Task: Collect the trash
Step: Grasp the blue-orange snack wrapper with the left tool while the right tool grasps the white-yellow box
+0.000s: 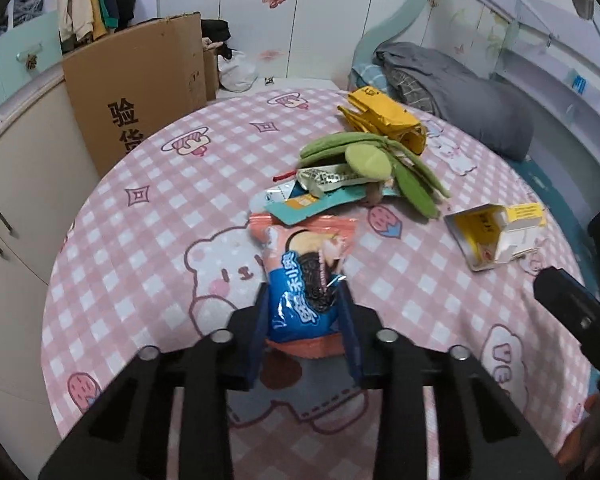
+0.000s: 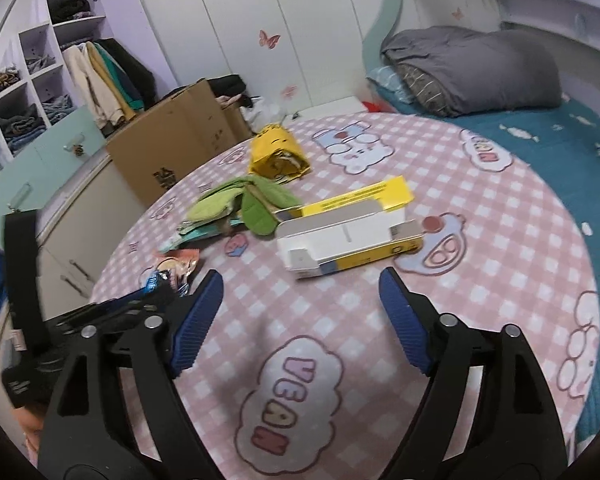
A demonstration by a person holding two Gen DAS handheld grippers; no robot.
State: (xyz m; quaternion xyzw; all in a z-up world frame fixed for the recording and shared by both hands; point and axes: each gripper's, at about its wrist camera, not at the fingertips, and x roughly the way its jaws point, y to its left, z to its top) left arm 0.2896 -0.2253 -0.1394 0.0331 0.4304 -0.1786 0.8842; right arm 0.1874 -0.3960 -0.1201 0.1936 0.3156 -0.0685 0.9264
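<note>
1. Pink checked bedspread (image 1: 148, 240) carries all the trash.
2. Your right gripper (image 2: 300, 312) hangs wide apart, nothing between; the yellow-white carton (image 2: 348, 236) lies just ahead.
3. Your left gripper (image 1: 304, 312) is clamped on the cookie wrapper (image 1: 300, 280), which lies on the spread.

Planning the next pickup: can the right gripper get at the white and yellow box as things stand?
Probably yes. The right gripper is open, the box lies just ahead, and only bare tablecloth lies between.
</note>
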